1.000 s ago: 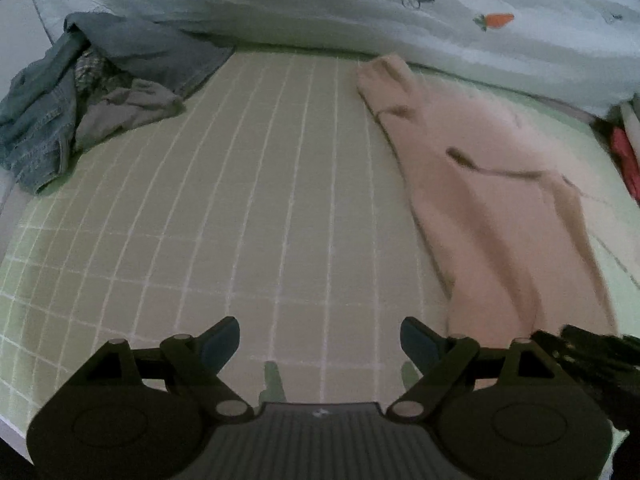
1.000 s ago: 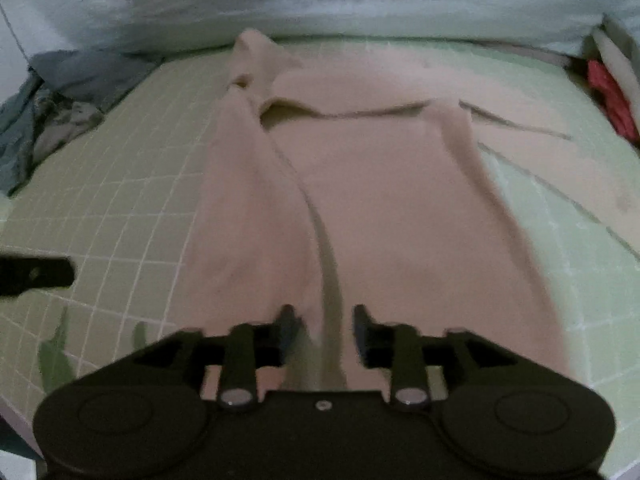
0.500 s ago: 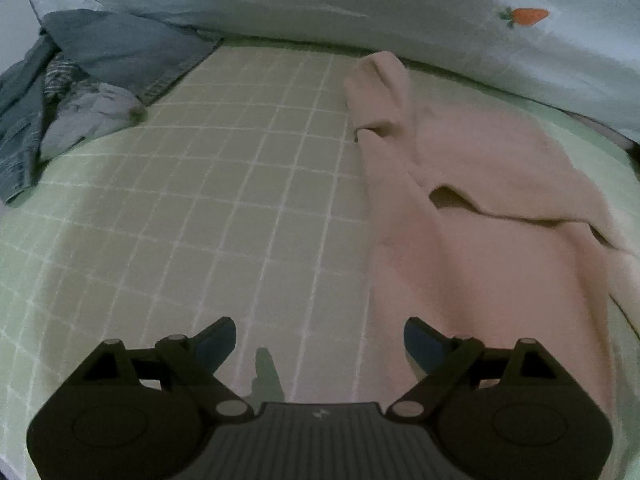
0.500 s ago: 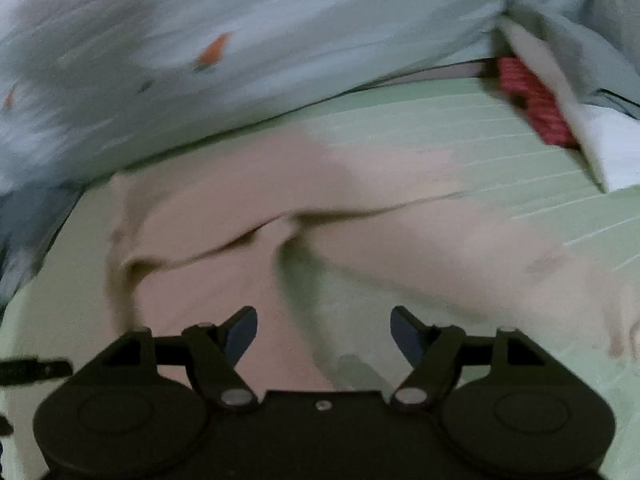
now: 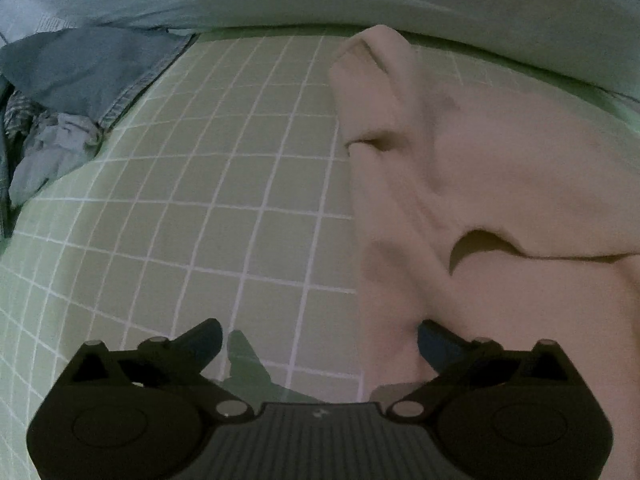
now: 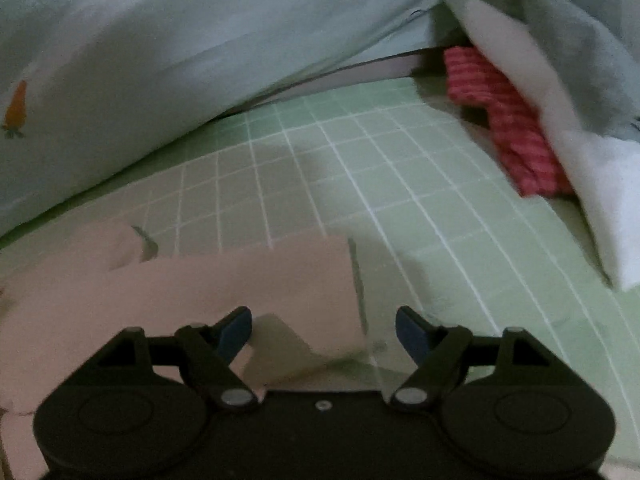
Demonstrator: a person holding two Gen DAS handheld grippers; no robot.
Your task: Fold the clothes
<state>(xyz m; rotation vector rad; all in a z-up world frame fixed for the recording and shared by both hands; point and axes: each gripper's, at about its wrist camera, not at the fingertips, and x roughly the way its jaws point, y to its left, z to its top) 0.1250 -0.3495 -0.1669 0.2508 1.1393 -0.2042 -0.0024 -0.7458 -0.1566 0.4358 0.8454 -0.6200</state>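
A pale pink garment (image 5: 480,184) lies spread on the green checked bed sheet (image 5: 224,208), filling the right half of the left wrist view. My left gripper (image 5: 318,340) is open and empty, low over the garment's left edge; its right finger is over the cloth. In the right wrist view one end of the pink garment (image 6: 200,280) lies flat with its cut edge between the fingers. My right gripper (image 6: 324,326) is open and empty just above that end.
A heap of blue denim and grey clothes (image 5: 80,92) lies at the far left. A pale blue duvet with carrot prints (image 6: 140,60) runs along the back. A red striped cloth (image 6: 504,120) and a white one (image 6: 592,184) lie at the right.
My right gripper has opened, let go of the pink garment and swung right toward its far end. My left gripper has moved forward and right, closer to the garment's left edge.
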